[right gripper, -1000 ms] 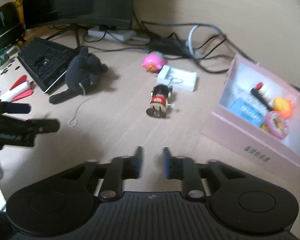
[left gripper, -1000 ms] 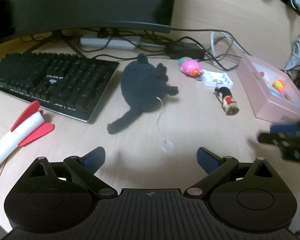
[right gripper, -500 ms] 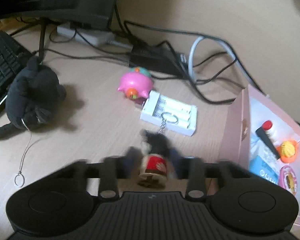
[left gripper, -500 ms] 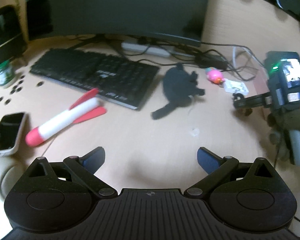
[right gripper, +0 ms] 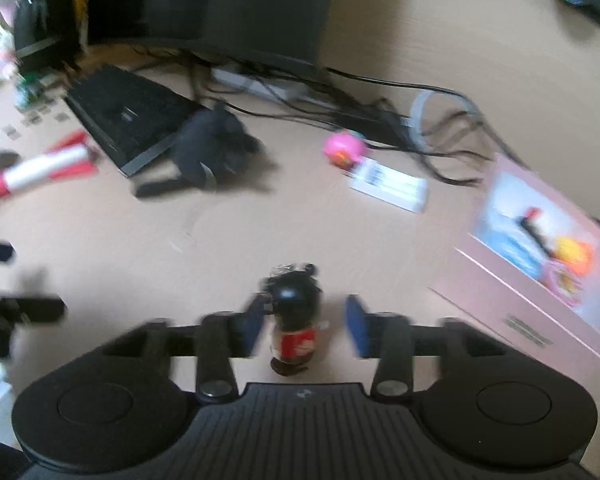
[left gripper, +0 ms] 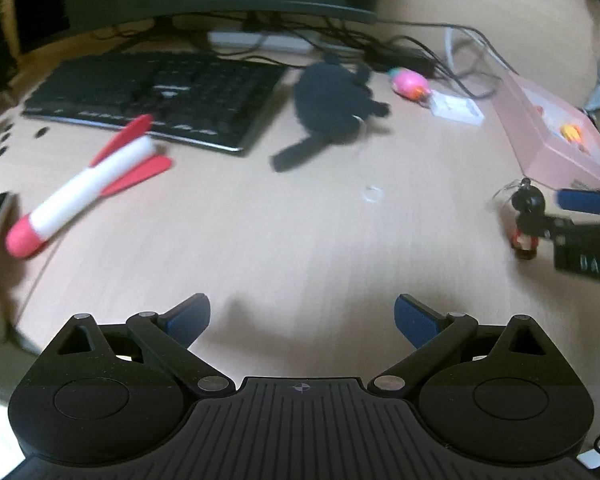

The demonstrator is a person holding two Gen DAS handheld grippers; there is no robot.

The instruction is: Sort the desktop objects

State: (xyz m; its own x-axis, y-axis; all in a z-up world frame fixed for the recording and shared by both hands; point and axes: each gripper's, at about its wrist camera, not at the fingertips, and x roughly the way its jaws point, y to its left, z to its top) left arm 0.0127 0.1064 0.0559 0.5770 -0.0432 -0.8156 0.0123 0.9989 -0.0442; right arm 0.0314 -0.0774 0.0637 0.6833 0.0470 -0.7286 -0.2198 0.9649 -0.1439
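Your right gripper is half open, the jaws just widened, and the small figurine stands between the pads. There's a visible gap on the right pad side; the left pad looks close or touching, too blurred to call. I wouldn't count that as a grip.

To do this step well: centre the figurine between the pads before you close, pinch at the red body rather than the round black head, and close slowly so it doesn't tip. Watch the keyring at its top; it could snag a finger.

Position: in the right wrist view the figurine sits dead centre at 6 o'clock, upright on the desk. The pink box is at 3 o'clock from it, near but apart, with items already inside. That's the likely drop, so lift clear of the box wall first.

Your left gripper is wide open, nothing between the pads, hovering over bare desk. From it the figurine is at 2 o'clock and the toy rocket at 10 o'clock.
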